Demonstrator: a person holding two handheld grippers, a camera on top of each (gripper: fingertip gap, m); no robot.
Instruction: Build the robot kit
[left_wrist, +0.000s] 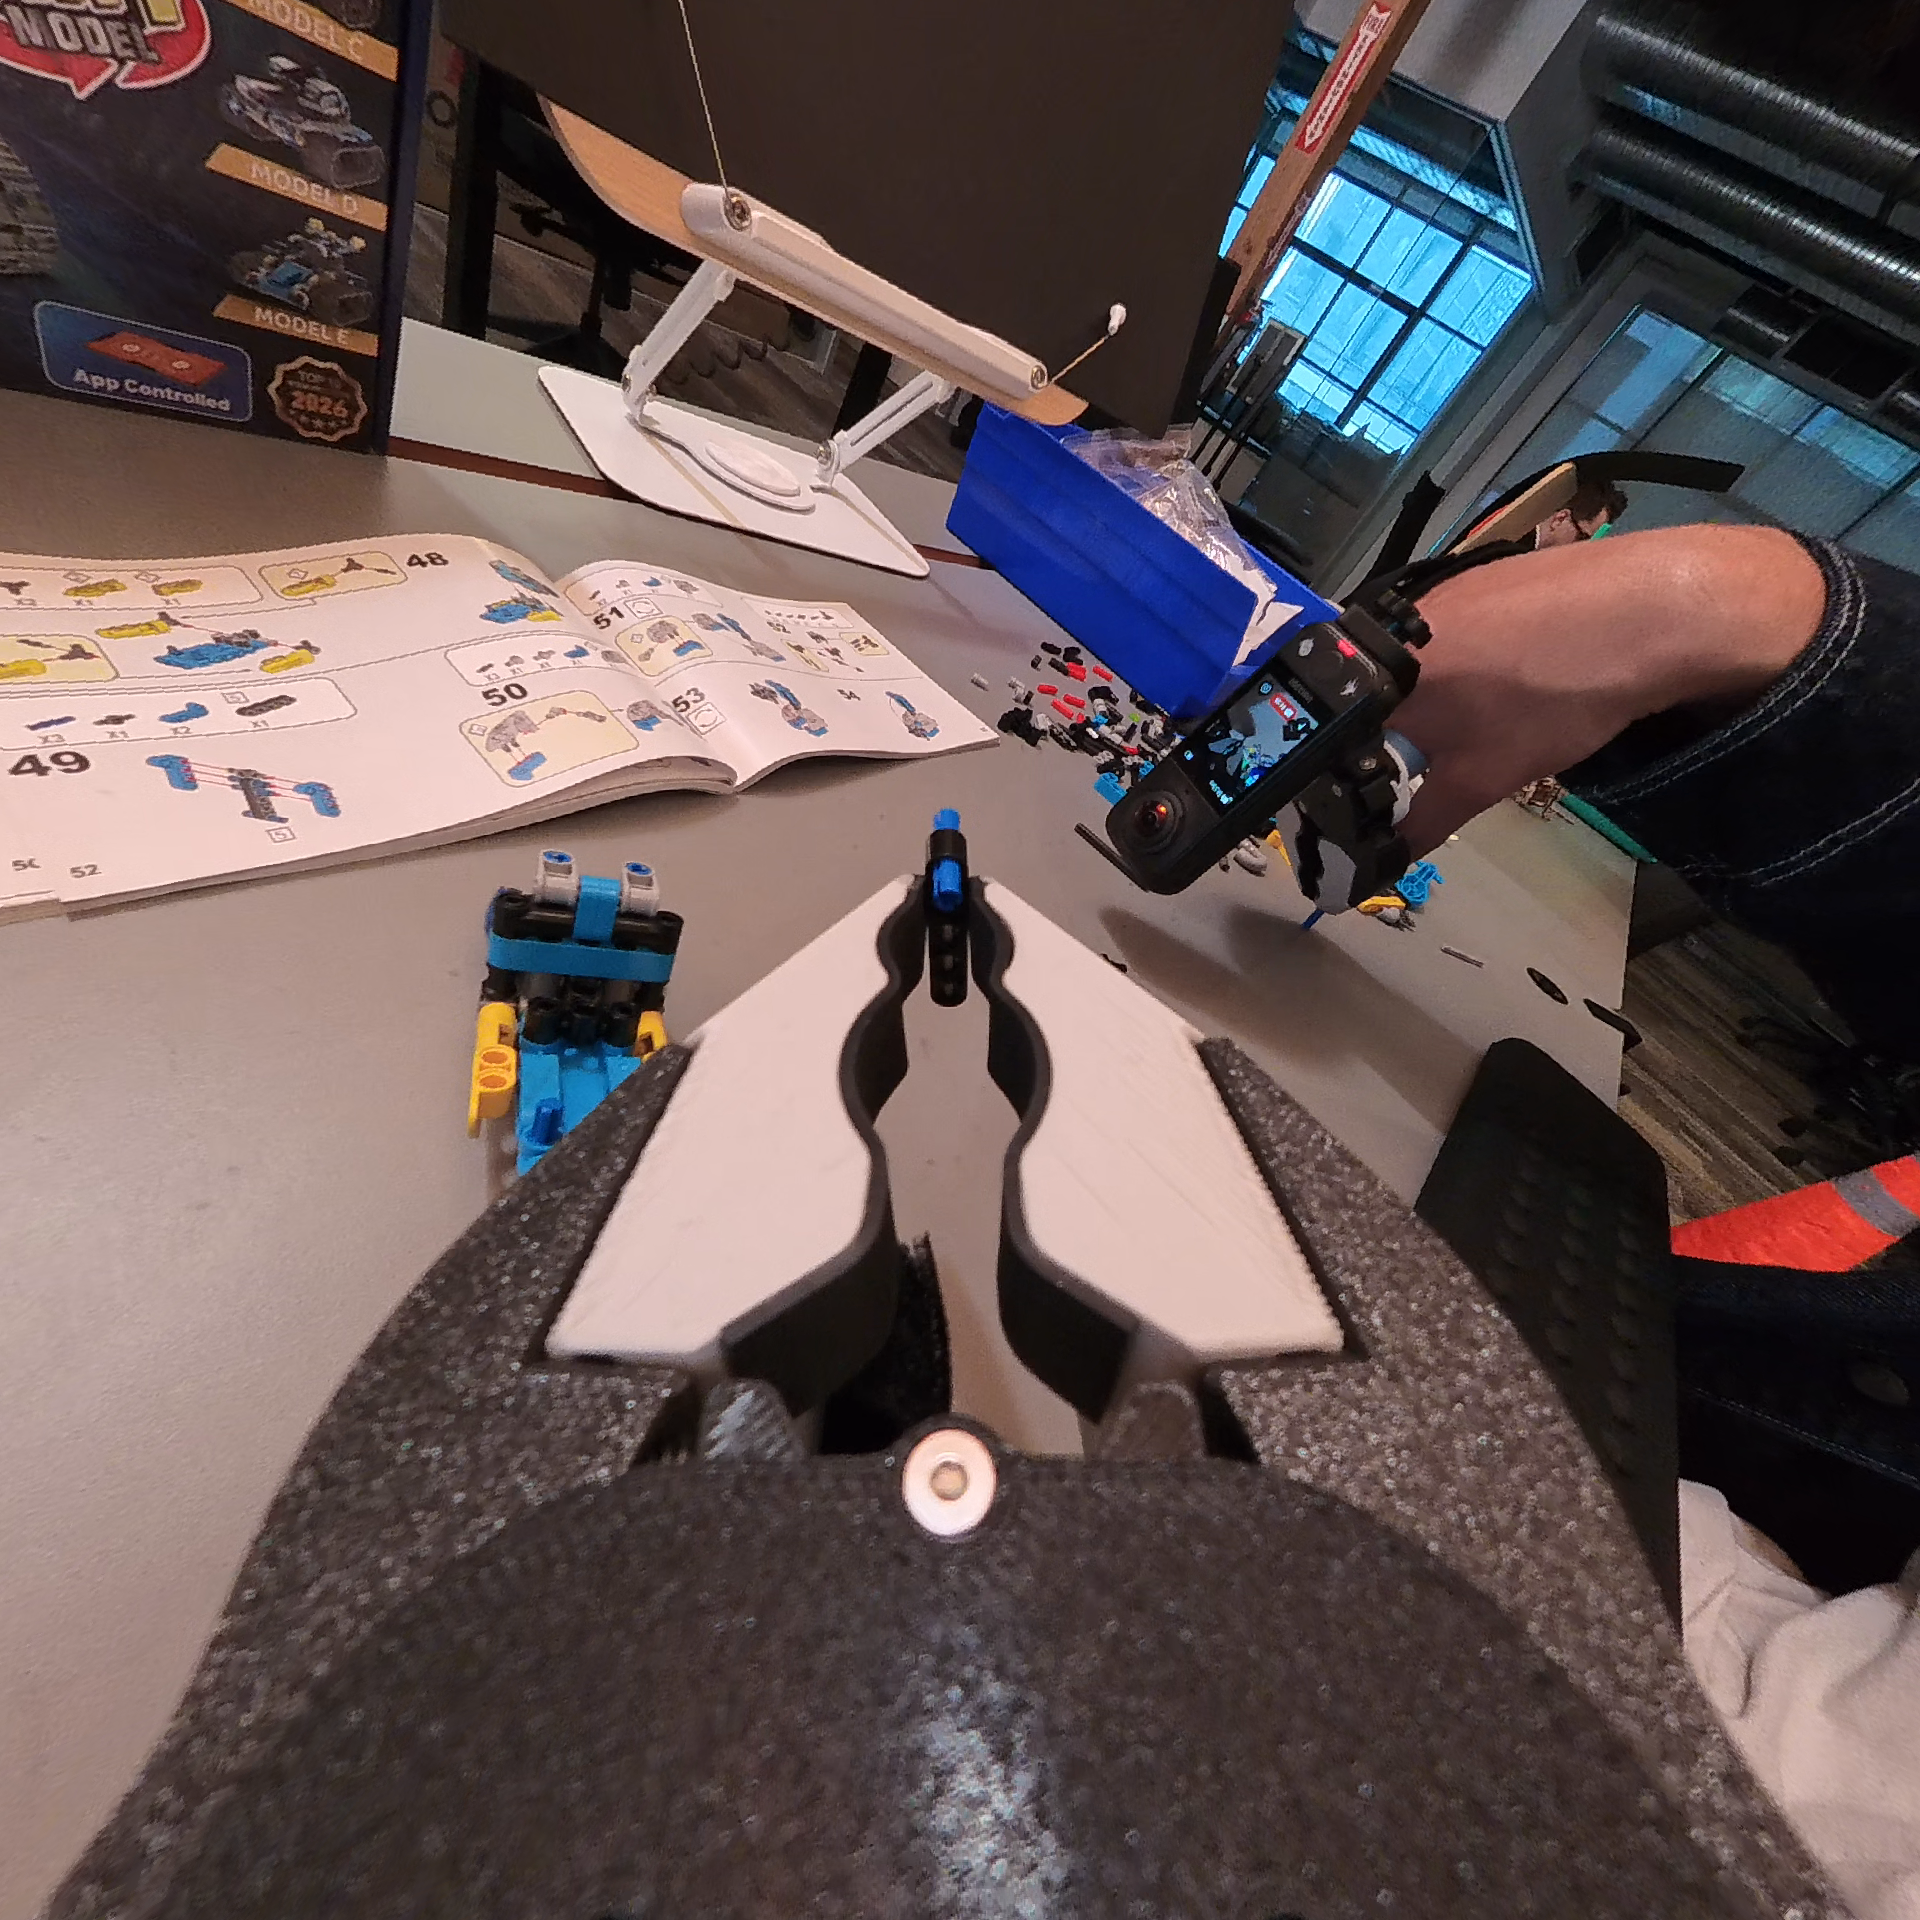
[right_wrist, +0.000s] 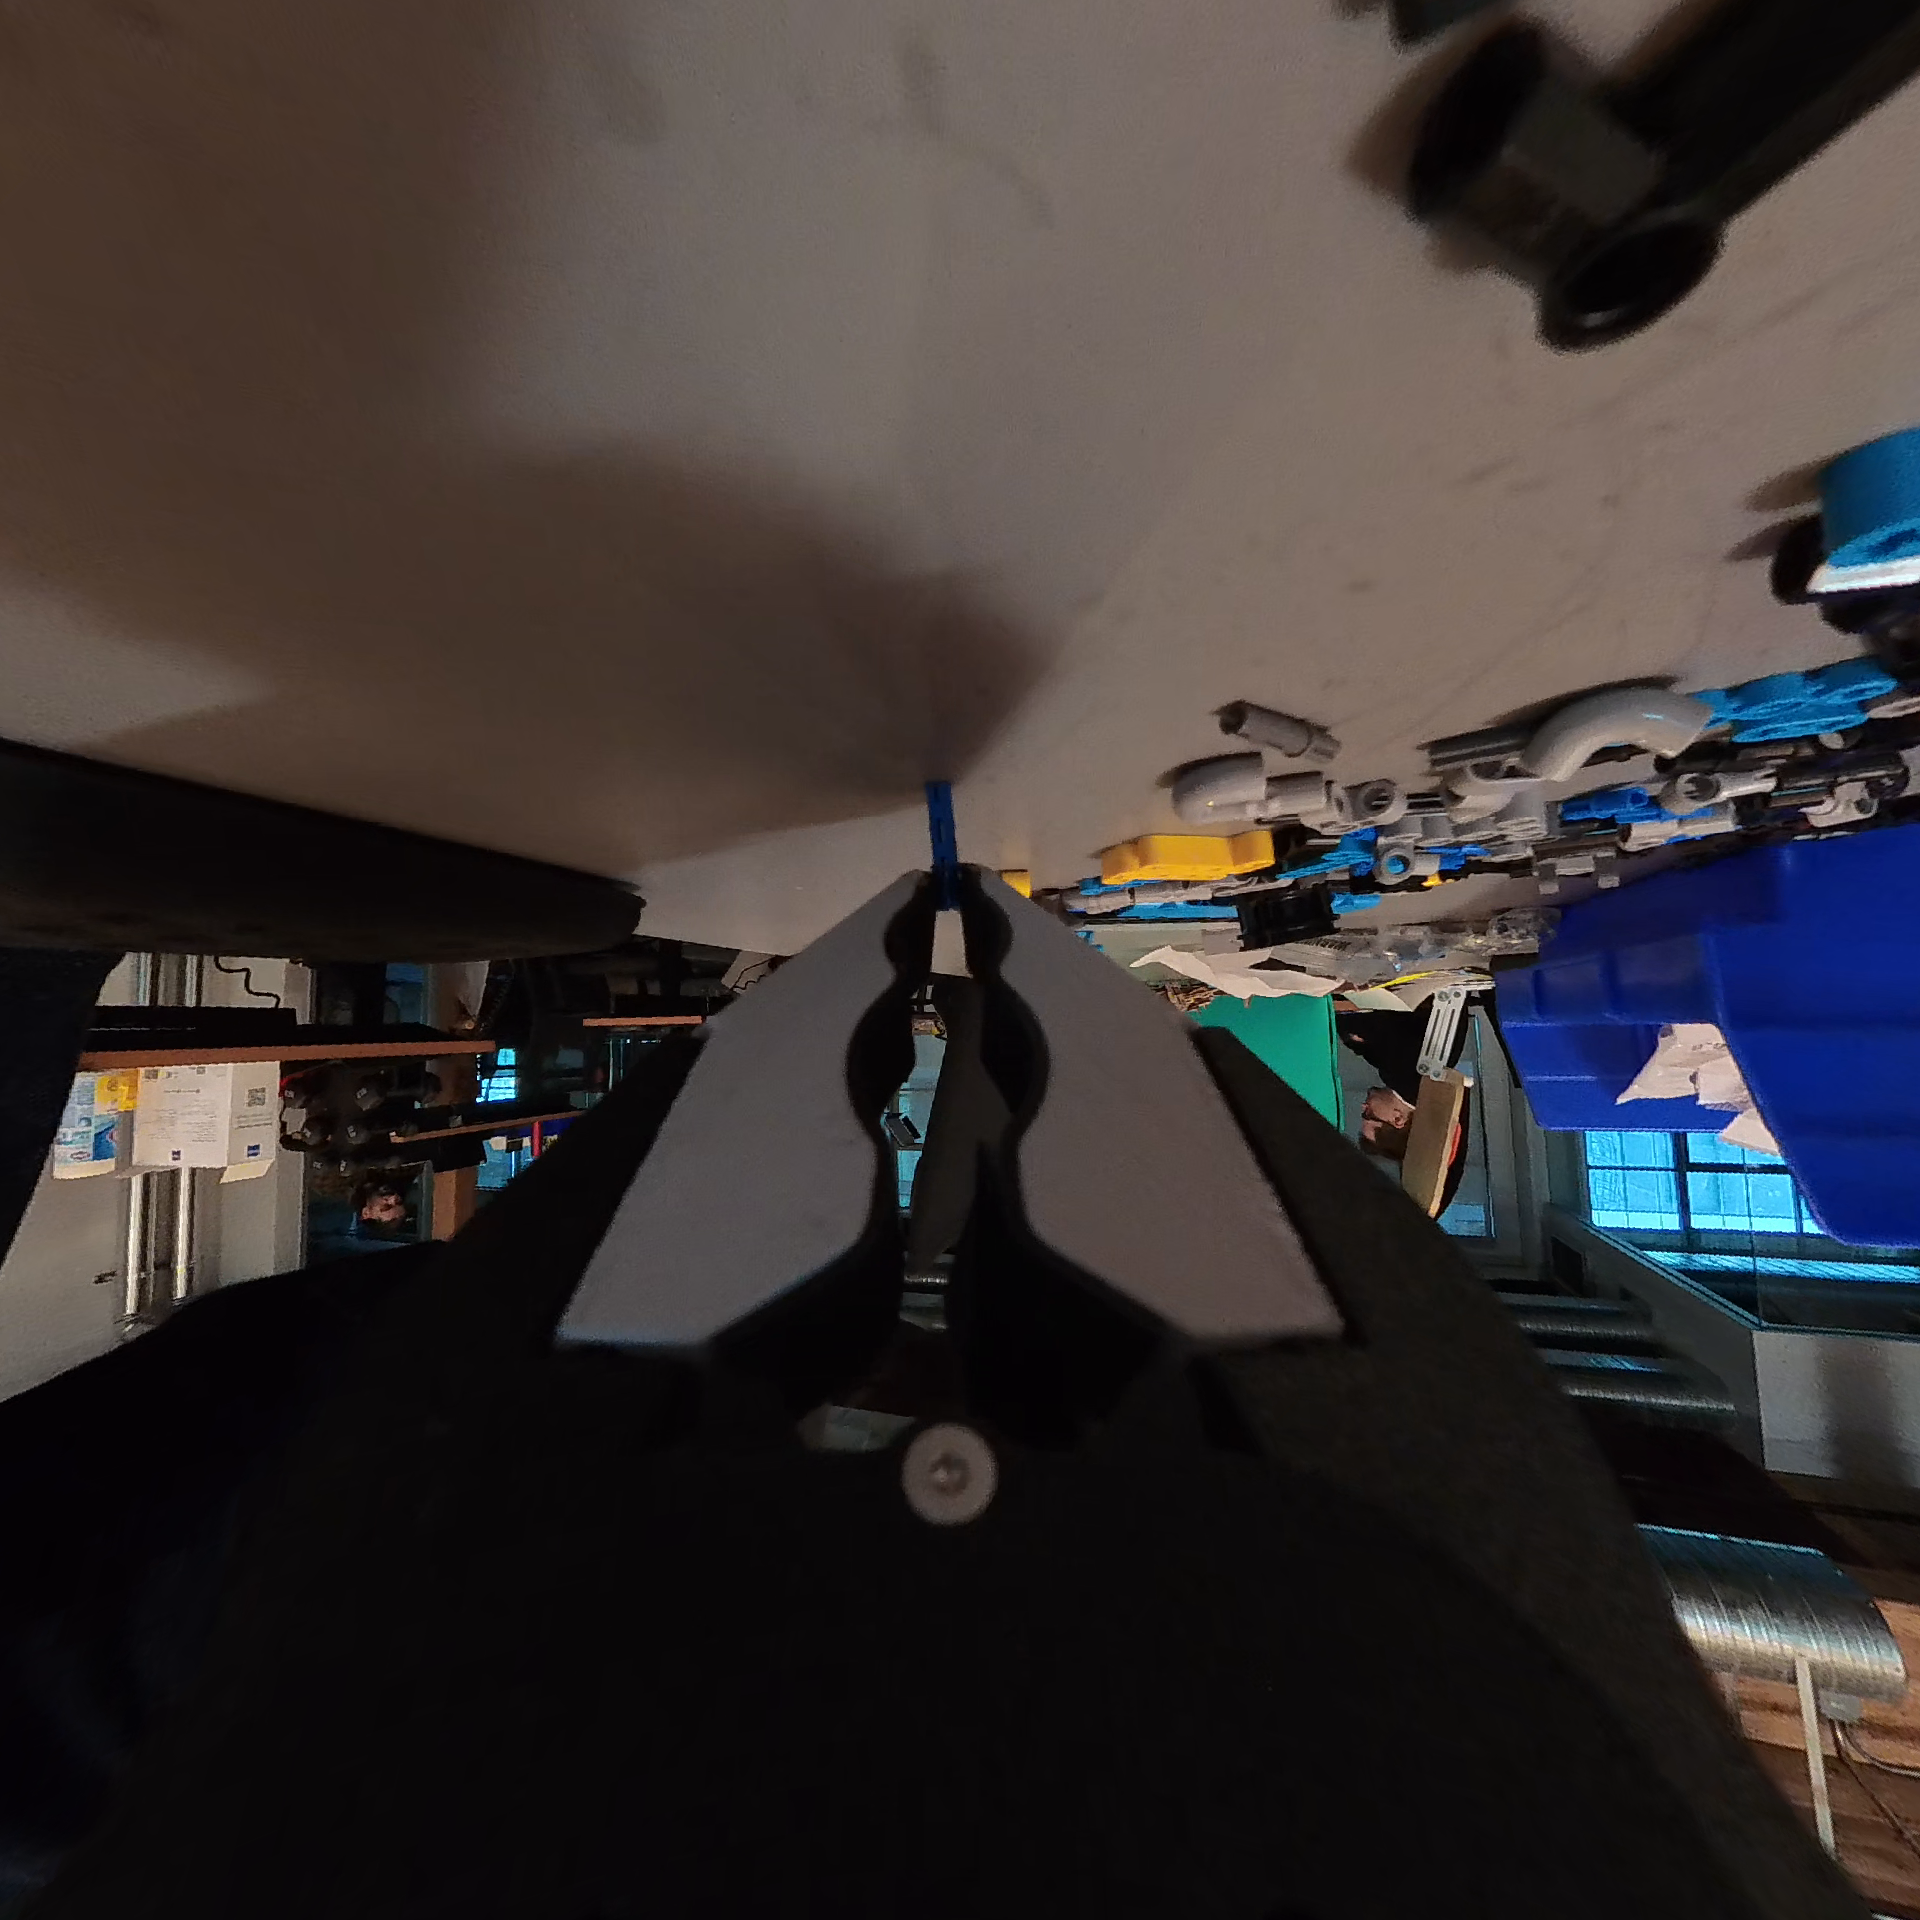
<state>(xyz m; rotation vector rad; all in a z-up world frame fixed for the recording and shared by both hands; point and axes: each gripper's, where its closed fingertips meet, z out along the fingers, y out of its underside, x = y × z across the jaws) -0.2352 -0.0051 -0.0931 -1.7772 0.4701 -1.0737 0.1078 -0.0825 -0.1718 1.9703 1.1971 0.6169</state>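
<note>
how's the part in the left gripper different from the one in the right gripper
The left gripper pinches a black holed beam with a blue pin on its end; the right gripper pinches a thin all-blue rod. The beam is thicker and held above the grey table; the rod's tip meets the table. Both stick out past closed fingertips.

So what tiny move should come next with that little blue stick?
Probably lift the right hand-held gripper slightly: its jaws pinch the thin blue pin, whose tip sits at the grey table. Raising it clears the surface before carrying it toward the left hand-held gripper's black beam.
</note>
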